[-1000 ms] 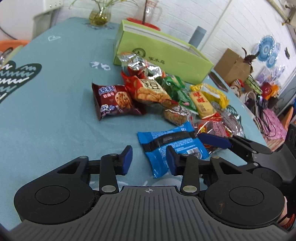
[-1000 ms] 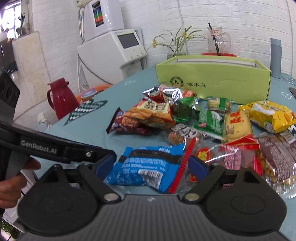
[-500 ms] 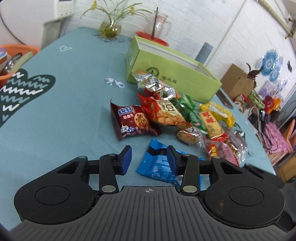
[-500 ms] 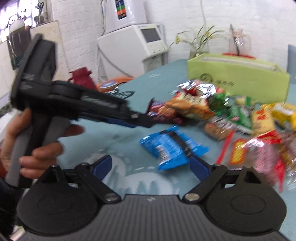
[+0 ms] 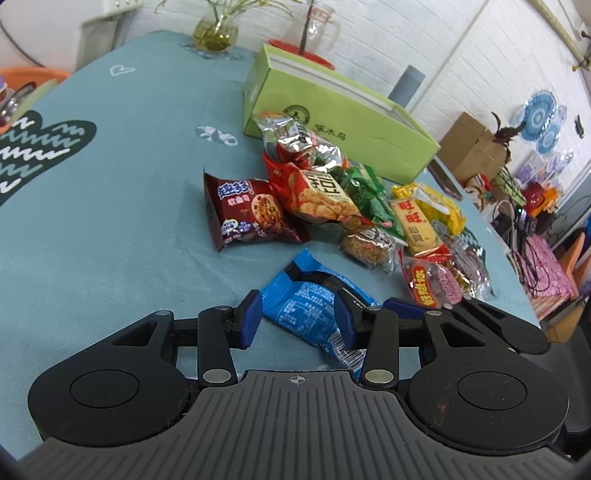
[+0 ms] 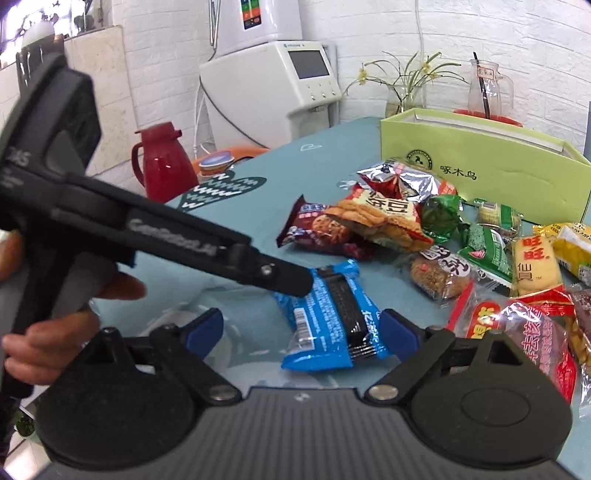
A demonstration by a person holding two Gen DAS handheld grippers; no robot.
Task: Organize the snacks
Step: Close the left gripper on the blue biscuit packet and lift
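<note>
Two hand-held grippers over a teal tablecloth point(image 5: 110, 221) strewn with snack packets; the green box point(image 5: 343, 125) at the far side serves as the landmark. The blue packet point(image 5: 310, 306) lies flat on the cloth on the near side of the box, well apart from it and set apart from the main heap of snacks. The left gripper point(image 5: 297, 321) has its jaws parted, blue pads to either side of the packet's near end; whether either pad touches the wrapper cannot be told. The right gripper point(image 6: 301, 330) is likewise spread wide, with the same blue packet point(image 6: 332, 317) lying between its fingers, not clamped. In the right wrist view the left gripper point(image 6: 291, 280) reaches in from the left, held by a hand point(image 6: 66, 325), its black tip over the packet's far end. Between the blue packet and the box lies the heap: a maroon cookie packet point(image 5: 247, 214) on its left edge, an orange-red cracker bag point(image 5: 317, 195) partly over it, a silver foil bag point(image 5: 295, 140) just beside the box, green packets point(image 5: 369, 195), a yellow rice-cracker packet point(image 5: 415, 229), and a red-labelled clear bag point(image 5: 432, 284) towards the right. Behind the box stand a glass vase point(image 5: 216, 33) and a glass jug point(image 5: 317, 27). A red thermos point(image 6: 164, 162) stands off the table, left of the box.
</note>
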